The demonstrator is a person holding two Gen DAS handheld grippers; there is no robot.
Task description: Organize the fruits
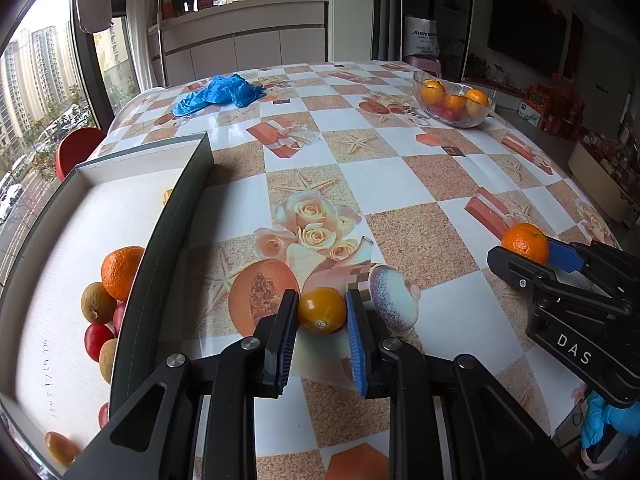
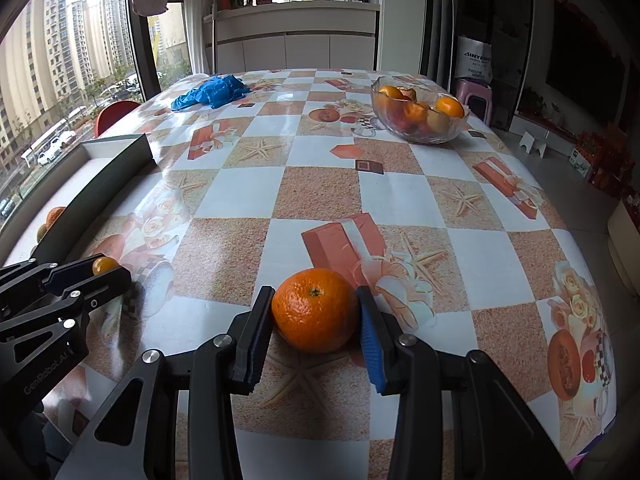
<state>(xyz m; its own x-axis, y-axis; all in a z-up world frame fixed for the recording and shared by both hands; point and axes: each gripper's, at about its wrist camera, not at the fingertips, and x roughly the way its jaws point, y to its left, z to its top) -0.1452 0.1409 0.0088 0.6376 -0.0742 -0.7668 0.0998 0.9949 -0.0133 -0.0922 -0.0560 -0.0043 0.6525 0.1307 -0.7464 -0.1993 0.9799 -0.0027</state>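
Observation:
My left gripper (image 1: 322,312) is shut on a small yellow-orange fruit (image 1: 321,310), low over the tablecloth just right of the box wall. My right gripper (image 2: 316,314) is shut on a large orange (image 2: 316,310), low over the table; it also shows in the left wrist view (image 1: 525,242). The left gripper with its small fruit (image 2: 103,265) shows at the left of the right wrist view. A shallow white box (image 1: 68,264) with dark walls at my left holds an orange (image 1: 120,272), red fruits and brownish fruits. A glass bowl (image 1: 452,100) with oranges stands far right.
A crumpled blue cloth (image 1: 220,92) lies at the table's far left. The table (image 2: 320,192) has a checkered patterned cloth. A red chair (image 1: 76,148) stands beyond the box by the window. A pink stool (image 2: 474,94) stands past the table's far right.

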